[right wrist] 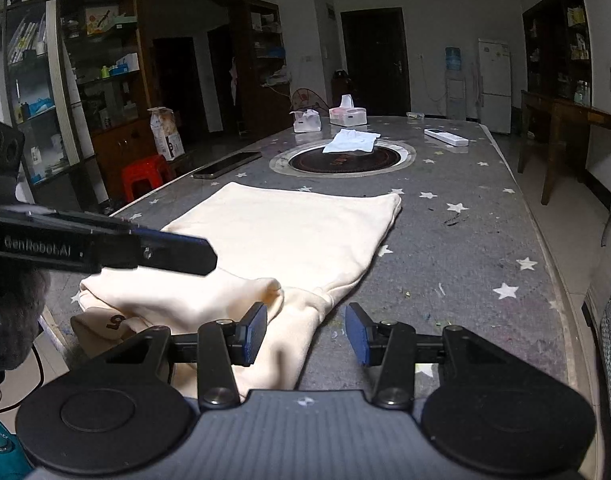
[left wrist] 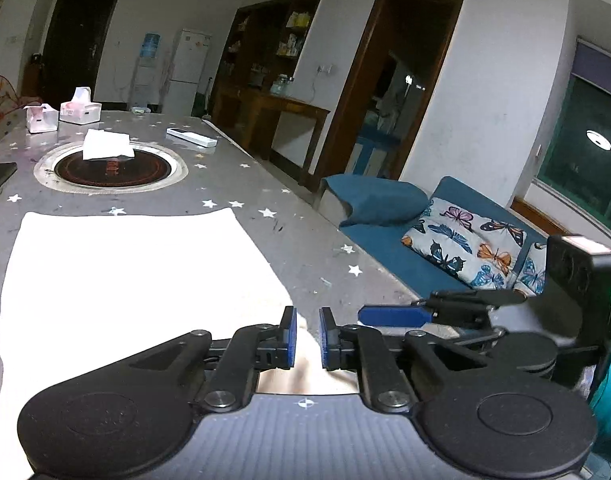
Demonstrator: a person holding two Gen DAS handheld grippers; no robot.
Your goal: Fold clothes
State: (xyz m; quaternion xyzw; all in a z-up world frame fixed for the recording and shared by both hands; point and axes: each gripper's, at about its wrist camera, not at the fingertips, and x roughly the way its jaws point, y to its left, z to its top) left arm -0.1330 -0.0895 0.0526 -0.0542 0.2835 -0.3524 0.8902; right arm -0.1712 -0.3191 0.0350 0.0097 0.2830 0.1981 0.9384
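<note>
Now the left gripper [left wrist: 307, 336] pinches a fold of the cream garment [right wrist: 281, 232] between narrow pads, while the right gripper [right wrist: 305, 336] gapes wide — its left pad [right wrist: 254, 334] over the bunched cloth, most lying flat ahead on the star-speckled table [right wrist: 465, 248].

Left gripper [left wrist: 307, 338] narrowed, right gripper [right wrist: 305, 334] agape

Grey star-patterned table [right wrist: 465, 240], cream garment [right wrist: 289, 236], white cloth [right wrist: 351, 141], phone [right wrist: 227, 165], remote [right wrist: 445, 137], two tissue boxes [right wrist: 347, 115]

Cream garment [right wrist: 289, 232] lies flat on the table (near end bunched)
</note>
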